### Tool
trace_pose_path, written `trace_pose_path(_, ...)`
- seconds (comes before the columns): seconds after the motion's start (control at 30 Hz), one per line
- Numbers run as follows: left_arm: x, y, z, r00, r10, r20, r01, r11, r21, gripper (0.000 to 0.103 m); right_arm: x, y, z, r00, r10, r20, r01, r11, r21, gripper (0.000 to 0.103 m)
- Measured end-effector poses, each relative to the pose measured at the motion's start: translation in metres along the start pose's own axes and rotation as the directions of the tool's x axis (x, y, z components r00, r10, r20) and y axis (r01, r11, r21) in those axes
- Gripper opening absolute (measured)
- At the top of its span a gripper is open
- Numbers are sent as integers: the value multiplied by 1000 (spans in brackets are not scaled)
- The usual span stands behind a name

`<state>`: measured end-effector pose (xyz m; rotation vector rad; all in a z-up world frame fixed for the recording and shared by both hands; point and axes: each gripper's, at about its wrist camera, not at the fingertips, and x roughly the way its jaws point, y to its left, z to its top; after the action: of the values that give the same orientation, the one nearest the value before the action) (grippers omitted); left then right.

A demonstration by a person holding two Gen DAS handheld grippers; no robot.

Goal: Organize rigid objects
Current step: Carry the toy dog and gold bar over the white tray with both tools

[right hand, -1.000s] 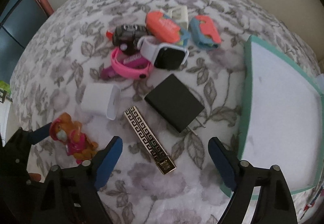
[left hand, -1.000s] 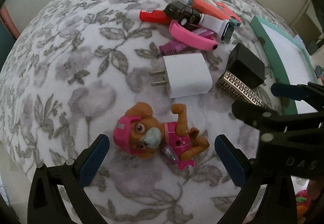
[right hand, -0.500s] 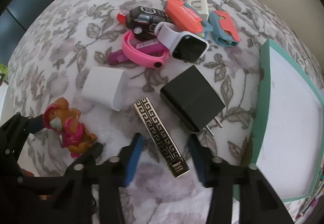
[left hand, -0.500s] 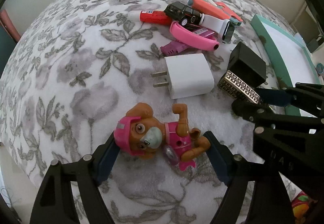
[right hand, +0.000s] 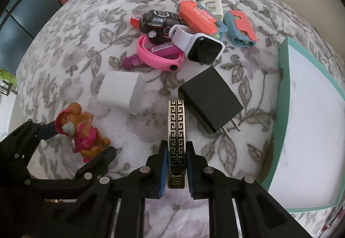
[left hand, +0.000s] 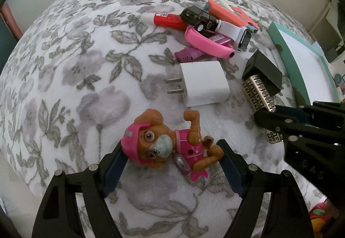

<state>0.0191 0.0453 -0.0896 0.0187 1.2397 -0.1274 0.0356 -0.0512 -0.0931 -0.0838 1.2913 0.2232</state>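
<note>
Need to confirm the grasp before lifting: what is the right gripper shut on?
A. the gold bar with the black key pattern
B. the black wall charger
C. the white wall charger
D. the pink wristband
A: the right gripper has both blue pads pressed against the gold bar with the black key pattern.

Both my wrist cameras look steeply down, close over the grey floral blanket [left hand: 90, 70]. Both views share the white plastic plug charger [left hand: 204, 84] [right hand: 121, 91] and brown-and-pink toy pup [left hand: 163, 147] [right hand: 80, 130].
</note>
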Motion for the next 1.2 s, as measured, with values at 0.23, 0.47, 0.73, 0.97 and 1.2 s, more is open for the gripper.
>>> trace_pose_path(0.23,-12,6,0,1000,1,24,0,1000,-16,82,-25,-17,-2,999,38,36,-39,999,30,17)
trace_pose_path(0.47,-29,7,5,999,5,40,-4,1000,-20,82,-49,-31,-4,992,85,97,-91,994,58,17)
trace_pose_path(0.73,-65,-22,33,996,7,93,-9,1000,23,82,-82,-57,-2,980,71,188,-97,987,131,17)
trace_pose_path(0.97,-78,-72,73,996,-12,93,5,998,70,82,-92,-95,-9,974,-34,223,-28,963,269,17)
trace_pose_path(1.2,-73,-139,96,995,-82,49,77,991,105,82,-102,-150,-23,966,-153,209,49,900,433,17)
